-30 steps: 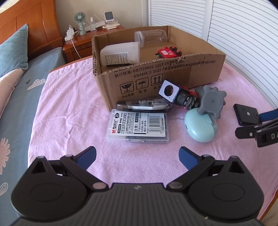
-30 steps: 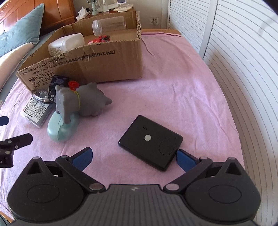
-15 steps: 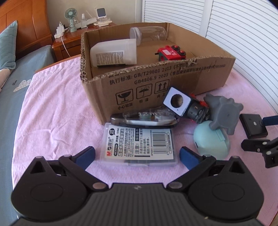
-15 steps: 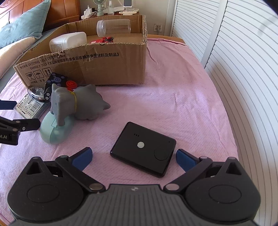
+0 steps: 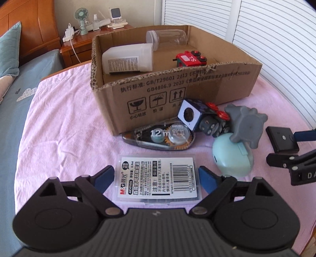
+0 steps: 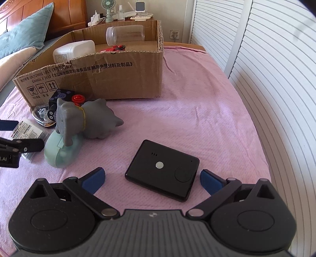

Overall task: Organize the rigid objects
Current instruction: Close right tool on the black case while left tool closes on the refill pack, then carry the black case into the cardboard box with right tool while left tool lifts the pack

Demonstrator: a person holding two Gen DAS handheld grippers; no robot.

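On the pink cloth that covers the worktop, I have my left gripper set around the clear plastic case with the barcode label; its jaws have just been closing and stand either side of the case, the blue pads just beside its short edges, though I cannot tell that they press on it; I read them as released. Just beyond the case lies the correction tape dispenser, touching the near wall of the cardboard box; right of it are a dark toy block with a white face, a grey toy elephant and a pale green egg-shaped case under the elephant's front. Inside the box I see a white plastic bottle on its side at the left, a clear jar lying at the far wall, and a red toy train to the right. My right gripper hangs over the flat black device, which lies near the right edge of the cloth, well apart from the box; those jaws are spread wide, a pad on each side of the device, clear of it on the left, nothing grasped. Far off stands a bedside cabinet with a small fan; a bed lies to the left.
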